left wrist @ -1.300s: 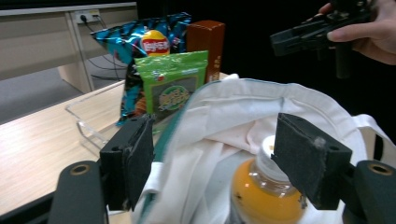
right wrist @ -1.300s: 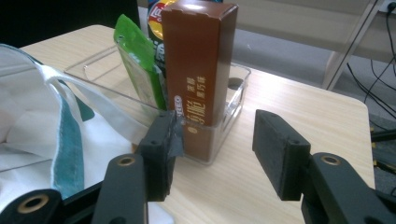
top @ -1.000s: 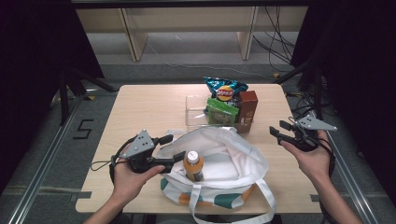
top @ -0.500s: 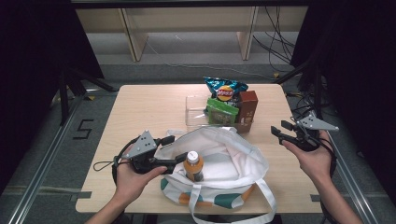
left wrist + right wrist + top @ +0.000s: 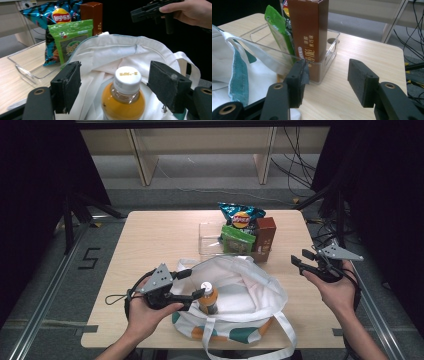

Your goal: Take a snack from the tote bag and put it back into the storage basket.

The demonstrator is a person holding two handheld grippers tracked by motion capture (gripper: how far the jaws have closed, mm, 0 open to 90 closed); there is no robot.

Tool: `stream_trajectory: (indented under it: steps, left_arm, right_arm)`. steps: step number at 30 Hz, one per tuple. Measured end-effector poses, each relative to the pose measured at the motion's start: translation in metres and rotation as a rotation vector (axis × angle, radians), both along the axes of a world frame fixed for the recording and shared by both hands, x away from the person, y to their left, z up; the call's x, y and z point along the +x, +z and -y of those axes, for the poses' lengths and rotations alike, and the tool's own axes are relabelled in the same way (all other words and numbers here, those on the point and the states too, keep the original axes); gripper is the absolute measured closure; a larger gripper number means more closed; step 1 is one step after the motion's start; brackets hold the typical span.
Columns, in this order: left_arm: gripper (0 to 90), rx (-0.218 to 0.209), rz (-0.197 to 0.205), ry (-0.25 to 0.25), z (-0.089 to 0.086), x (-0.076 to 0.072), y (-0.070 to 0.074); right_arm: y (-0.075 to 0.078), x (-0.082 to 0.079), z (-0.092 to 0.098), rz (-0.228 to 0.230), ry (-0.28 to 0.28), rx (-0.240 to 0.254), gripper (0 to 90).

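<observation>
Barely anything moves since earlier frame, left gripper (image 5: pixel 192 285) just nudges closer to orange bottle (image 5: pixel 208 298). Bottle upright inside floppy white cloth tote (image 5: pixel 250 290) on wood table (image 5: pixel 150 235), between wide-apart jaws, pads not touching. Clear bin (image 5: pixel 210 240) with chips, brown box behind. Right gripper (image 5: pixel 300 262) held level off to side, jaws apart, empty.

"OREO" on brown box (image 5: pixel 308 32); "5" on floor (image 5: pixel 89 258)

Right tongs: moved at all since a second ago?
No. In the high view the right tongs hover open at the same spot, right of the clear tray and off the white bag.
</observation>
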State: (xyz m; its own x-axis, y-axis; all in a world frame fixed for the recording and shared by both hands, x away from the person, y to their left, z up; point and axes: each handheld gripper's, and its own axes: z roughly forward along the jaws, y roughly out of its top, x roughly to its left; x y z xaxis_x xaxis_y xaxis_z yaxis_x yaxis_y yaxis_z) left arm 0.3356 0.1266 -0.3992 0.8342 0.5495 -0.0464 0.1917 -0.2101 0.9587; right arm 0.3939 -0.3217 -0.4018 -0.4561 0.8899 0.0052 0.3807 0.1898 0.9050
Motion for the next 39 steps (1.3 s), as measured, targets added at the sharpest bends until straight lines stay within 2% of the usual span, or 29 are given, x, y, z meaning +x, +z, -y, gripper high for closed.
stream_trajectory:
  steps: [2,5,7,9,11,12,18,21,22,23,28,29,30,32,33,36,39]
  left_arm:
    - [25.5,0.021,-0.003,-0.013,0.002,0.001,-0.002]
    - [25.9,0.021,-0.019,-0.018,0.006,0.003,-0.006]
    - [26.6,0.033,-0.016,-0.024,0.008,0.005,-0.008]
    - [27.4,0.041,-0.028,-0.026,0.01,0.006,-0.011]
    - [29.0,0.052,-0.028,-0.034,0.011,0.007,-0.012]
    - [29.9,0.055,-0.033,-0.039,0.012,0.007,-0.014]
    - [35.8,0.043,-0.059,-0.052,0.017,0.011,-0.018]
    - [39.9,0.062,-0.051,-0.06,0.017,0.012,-0.019]
    - [40.8,0.054,-0.06,-0.055,0.018,0.01,-0.02]
    - [41.5,0.054,-0.06,-0.058,0.018,0.01,-0.02]
    - [45.4,0.048,-0.054,-0.053,0.018,0.007,-0.019]
    - [45.9,0.047,-0.052,-0.054,0.017,0.007,-0.019]
    - [46.6,0.043,-0.055,-0.051,0.017,0.006,-0.019]
    - [48.0,0.047,-0.055,-0.052,0.017,0.006,-0.019]
    - [48.7,0.049,-0.055,-0.052,0.017,0.007,-0.02]
    - [51.4,0.056,-0.056,-0.055,0.017,0.007,-0.02]
    - [54.3,0.058,-0.047,-0.066,0.017,0.007,-0.02]
  right_arm:
    - [-0.001,0.001,-0.001,0.003,0.0,0.002,49.9]
    - [-0.001,0.003,-0.001,0.01,0.011,-0.02,49.9]
    - [-0.002,0.002,-0.002,-0.001,0.014,-0.007,49.8]
    - [-0.002,0.002,-0.002,-0.004,0.004,-0.014,49.8]
    - [-0.002,0.001,-0.002,-0.015,0.009,0.005,49.8]
    - [-0.003,0.002,-0.002,-0.006,0.01,-0.013,49.8]
    - [-0.003,0.003,-0.003,-0.009,0.016,-0.006,49.7]
    - [-0.003,0.002,-0.004,-0.012,0.013,-0.007,49.7]
    - [-0.003,0.002,-0.004,-0.017,0.013,0.003,49.7]
    - [-0.003,0.002,-0.003,-0.006,0.016,-0.008,49.7]
    - [-0.004,0.002,-0.003,-0.01,0.014,-0.005,49.6]
    - [-0.003,0.001,-0.004,-0.024,0.01,0.009,49.6]
    - [-0.004,0.003,-0.003,-0.003,0.022,-0.018,49.5]
    - [-0.004,0.003,-0.004,-0.006,0.038,-0.011,49.5]
    - [-0.004,0.003,-0.003,-0.007,0.045,-0.024,49.5]
    - [-0.004,0.003,-0.004,-0.012,0.03,-0.009,49.5]
    - [-0.004,0.003,-0.003,-0.008,0.042,-0.019,49.5]
